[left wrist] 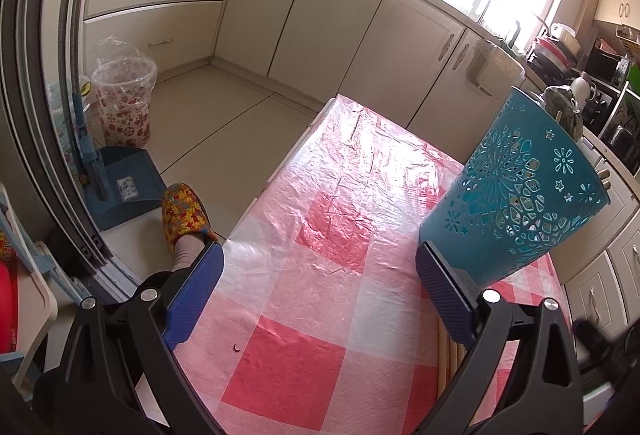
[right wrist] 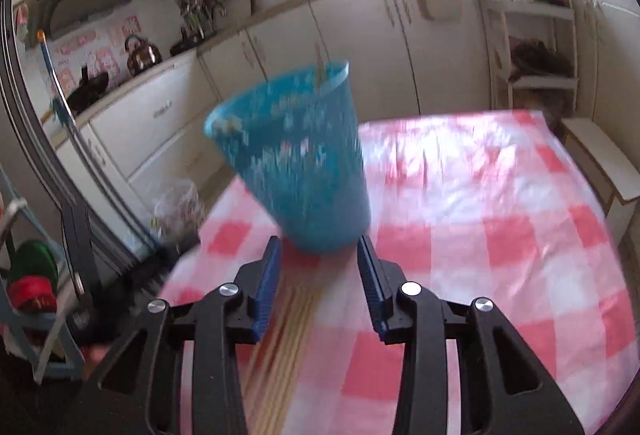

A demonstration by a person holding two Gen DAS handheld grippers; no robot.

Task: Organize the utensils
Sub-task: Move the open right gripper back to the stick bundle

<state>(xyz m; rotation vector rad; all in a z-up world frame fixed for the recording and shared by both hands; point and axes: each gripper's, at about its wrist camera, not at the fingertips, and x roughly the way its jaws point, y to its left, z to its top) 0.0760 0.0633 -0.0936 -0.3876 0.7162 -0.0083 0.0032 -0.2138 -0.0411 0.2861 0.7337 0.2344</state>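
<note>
A teal perforated utensil holder (left wrist: 516, 191) stands on the table with the red-and-white checked cloth (left wrist: 320, 235), just beyond my left gripper's right finger. My left gripper (left wrist: 320, 275) is open and empty above the cloth. In the blurred right wrist view the holder (right wrist: 296, 159) sits straight ahead, with a wooden stick tip at its rim. My right gripper (right wrist: 318, 263) is open, low over a bundle of wooden chopsticks (right wrist: 280, 347) that lies on the cloth between and under its fingers. The chopstick ends also show in the left wrist view (left wrist: 450, 355), by the right finger.
Cream kitchen cabinets (left wrist: 320, 19) run behind the table. On the floor to the left are a lined waste bin (left wrist: 126, 103), a blue dustpan (left wrist: 124, 191) and a foot in a patterned slipper (left wrist: 184, 215). A white shelf rack (right wrist: 532, 47) stands at the far right.
</note>
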